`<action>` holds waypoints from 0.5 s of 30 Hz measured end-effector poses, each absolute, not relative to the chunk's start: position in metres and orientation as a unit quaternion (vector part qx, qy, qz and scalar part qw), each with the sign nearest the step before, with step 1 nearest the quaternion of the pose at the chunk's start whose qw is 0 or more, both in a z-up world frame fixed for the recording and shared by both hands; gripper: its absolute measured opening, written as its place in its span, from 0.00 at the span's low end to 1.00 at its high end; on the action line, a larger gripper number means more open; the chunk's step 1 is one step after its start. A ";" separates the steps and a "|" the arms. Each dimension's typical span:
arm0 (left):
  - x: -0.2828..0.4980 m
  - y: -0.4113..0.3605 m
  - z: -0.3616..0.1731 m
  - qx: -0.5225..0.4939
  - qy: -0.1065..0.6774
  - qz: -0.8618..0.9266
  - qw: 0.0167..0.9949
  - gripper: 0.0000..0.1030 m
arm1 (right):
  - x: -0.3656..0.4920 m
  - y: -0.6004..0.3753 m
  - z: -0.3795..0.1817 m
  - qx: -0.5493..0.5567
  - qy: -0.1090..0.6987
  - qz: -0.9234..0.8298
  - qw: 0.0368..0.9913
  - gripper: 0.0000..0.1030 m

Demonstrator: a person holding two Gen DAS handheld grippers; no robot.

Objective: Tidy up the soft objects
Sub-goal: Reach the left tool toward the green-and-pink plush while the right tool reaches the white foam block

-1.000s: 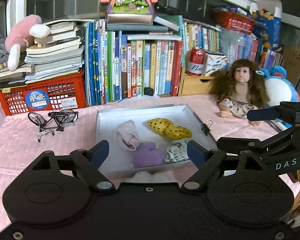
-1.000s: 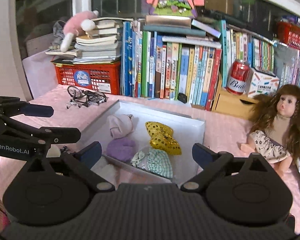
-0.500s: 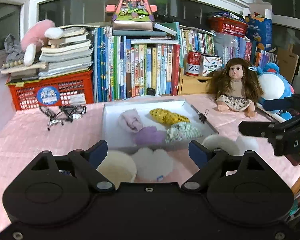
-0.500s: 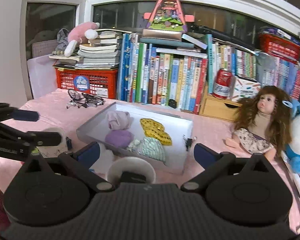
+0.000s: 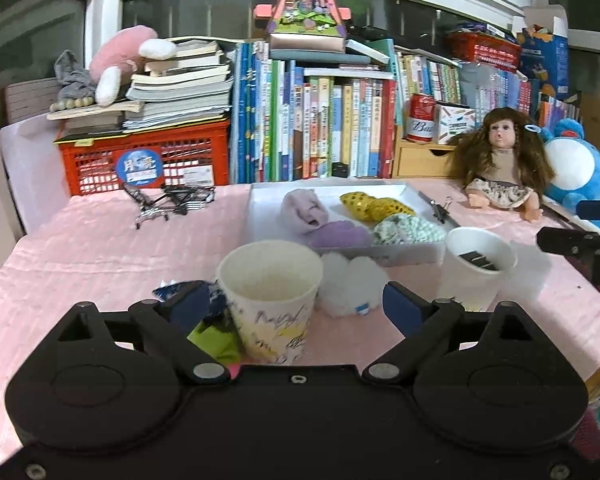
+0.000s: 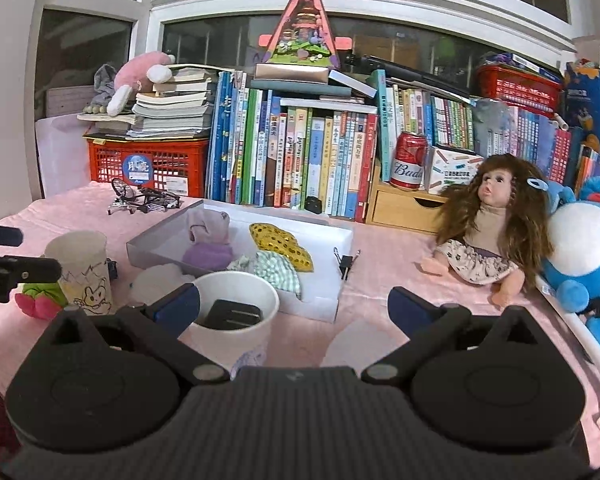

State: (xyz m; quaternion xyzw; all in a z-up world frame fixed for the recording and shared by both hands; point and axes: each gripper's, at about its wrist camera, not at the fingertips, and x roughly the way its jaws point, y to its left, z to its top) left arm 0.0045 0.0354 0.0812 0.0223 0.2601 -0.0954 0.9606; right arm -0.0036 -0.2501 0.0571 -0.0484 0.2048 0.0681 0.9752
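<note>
A white tray (image 5: 404, 257) holds a pink cloth (image 5: 302, 210), a purple plush heart (image 5: 340, 236), a gold sequin bow (image 5: 374, 208) and a green checked cloth (image 5: 408, 226). In front of it lies a fluffy white heart (image 5: 350, 282). My left gripper (image 5: 296, 306) has its jaws opening, and a drawn-on paper cup (image 5: 270, 292) stands between them untouched. A green and pink soft toy (image 6: 40, 300) lies beside that cup. My right gripper (image 6: 294, 308) is open, with a white cup (image 6: 236, 312) holding a black clip close to its left finger.
A doll (image 6: 488, 232) and a blue plush (image 6: 584, 240) sit at the right, near the table edge. Books (image 5: 312, 132), a red crate (image 5: 148, 160), a beer can (image 5: 420, 118) and a toy bicycle (image 5: 168, 200) line the back. A binder clip (image 6: 345, 266) lies by the tray.
Both grippers have drawn back from the tray and sunk lower. The two cups, the fluffy white heart and the green toy have come into view. The left jaws stand a little wider.
</note>
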 end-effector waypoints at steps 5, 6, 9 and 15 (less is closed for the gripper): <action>-0.001 0.043 0.069 0.031 0.260 -0.070 0.963 0.91 | -0.008 -0.255 0.046 -0.044 0.201 0.051 0.977 1.00; -0.002 0.045 0.066 0.033 0.260 -0.064 0.963 0.91 | -0.009 -0.256 0.044 -0.044 0.201 0.046 0.978 1.00; -0.001 0.051 0.058 0.034 0.264 -0.046 0.963 0.91 | -0.010 -0.257 0.035 -0.050 0.207 0.029 0.977 1.00; 0.002 0.067 0.041 0.008 0.289 -0.014 0.957 0.91 | -0.009 -0.265 0.018 -0.042 0.226 0.006 0.973 1.00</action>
